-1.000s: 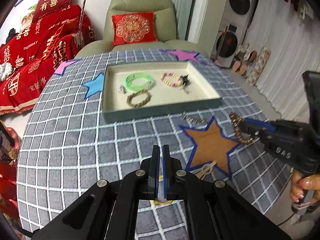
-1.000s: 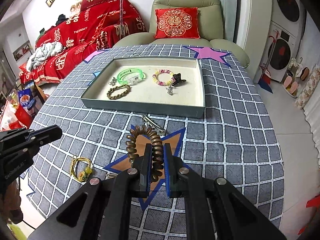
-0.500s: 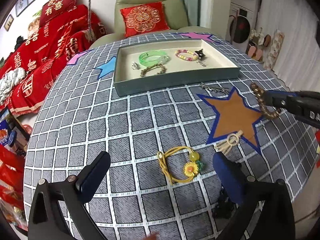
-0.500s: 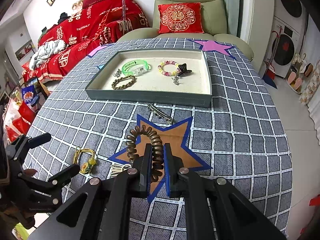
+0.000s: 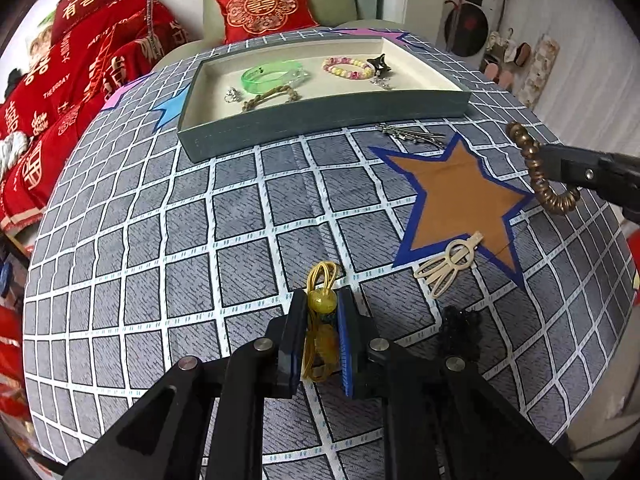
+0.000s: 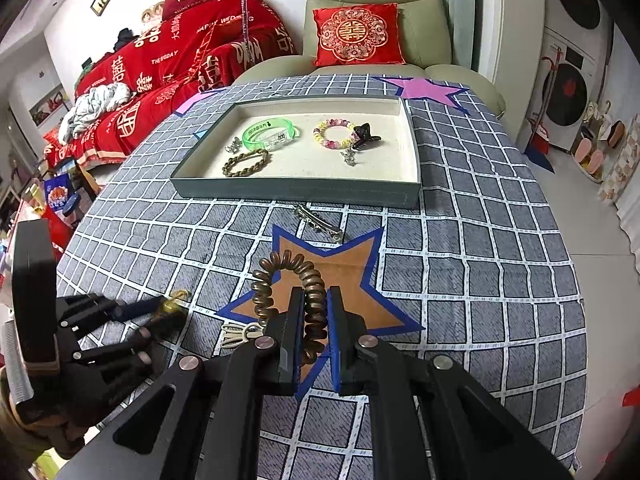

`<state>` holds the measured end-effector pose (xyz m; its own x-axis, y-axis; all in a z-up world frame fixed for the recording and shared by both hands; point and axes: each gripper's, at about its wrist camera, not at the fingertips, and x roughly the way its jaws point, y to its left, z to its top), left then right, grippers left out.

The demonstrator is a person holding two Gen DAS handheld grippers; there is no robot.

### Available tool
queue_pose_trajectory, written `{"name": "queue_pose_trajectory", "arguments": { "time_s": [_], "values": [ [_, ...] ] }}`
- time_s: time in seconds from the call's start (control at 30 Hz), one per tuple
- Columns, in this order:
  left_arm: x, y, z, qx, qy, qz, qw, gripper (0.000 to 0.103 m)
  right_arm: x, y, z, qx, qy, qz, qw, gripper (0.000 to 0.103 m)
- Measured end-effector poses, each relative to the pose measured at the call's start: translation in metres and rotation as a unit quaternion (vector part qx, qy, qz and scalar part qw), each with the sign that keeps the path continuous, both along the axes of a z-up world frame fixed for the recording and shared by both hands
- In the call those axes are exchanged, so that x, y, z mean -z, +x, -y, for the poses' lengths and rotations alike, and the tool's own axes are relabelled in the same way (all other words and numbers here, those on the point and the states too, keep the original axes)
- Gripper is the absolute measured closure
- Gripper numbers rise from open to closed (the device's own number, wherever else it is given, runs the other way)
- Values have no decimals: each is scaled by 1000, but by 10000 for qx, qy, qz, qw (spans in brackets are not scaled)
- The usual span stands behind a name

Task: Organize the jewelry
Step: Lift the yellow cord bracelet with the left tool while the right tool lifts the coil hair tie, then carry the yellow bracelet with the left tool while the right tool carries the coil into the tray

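Note:
My left gripper (image 5: 322, 308) is shut on a yellow hair tie (image 5: 320, 300) with a bead, low over the checked cloth. My right gripper (image 6: 314, 304) is shut on a brown spiral hair tie (image 6: 280, 280), held above the orange star (image 6: 340, 272); it also shows in the left wrist view (image 5: 536, 172). The grey tray (image 6: 296, 194) at the back holds a green bangle (image 6: 268, 136), a braided bracelet (image 6: 246, 162), a bead bracelet (image 6: 332, 136), a dark claw clip (image 6: 364, 136) and small silver pieces.
A silver hair clip (image 6: 318, 220) lies in front of the tray. A cream hair clip (image 5: 450, 266) lies at the star's near tip, a black scrunchie (image 5: 460, 330) beside my left gripper. An armchair and red sofa stand behind the table.
My left gripper opened over the yellow hair tie half a second ago, and has now come down and closed on it. My right gripper has kept the brown spiral tie, almost still.

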<state>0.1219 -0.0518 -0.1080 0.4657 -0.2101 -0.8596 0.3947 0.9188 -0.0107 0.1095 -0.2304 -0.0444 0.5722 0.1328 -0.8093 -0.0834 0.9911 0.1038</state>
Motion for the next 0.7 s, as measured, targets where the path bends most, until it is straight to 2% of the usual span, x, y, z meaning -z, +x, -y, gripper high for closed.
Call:
{"name": "queue_pose_trajectory", "arguments": {
  "time_s": [0.1,0.33,0.5,0.7],
  "values": [
    [-5,-3,-8,-30,-329,31,9995,80,-3,0,0,11,47,47,10000,92],
    [-36,3,-18,-178,-631,219,9976,80,-12,6,3,53,193,113,9997,92],
    [-64,15,-19,-159,-702,478,9963,80,-23,18,6,73,200,209,9996,92],
    [-92,48,-15,-129,-658,727,9951,80,-34,47,10,86,189,245,9995,92]
  ]
}}
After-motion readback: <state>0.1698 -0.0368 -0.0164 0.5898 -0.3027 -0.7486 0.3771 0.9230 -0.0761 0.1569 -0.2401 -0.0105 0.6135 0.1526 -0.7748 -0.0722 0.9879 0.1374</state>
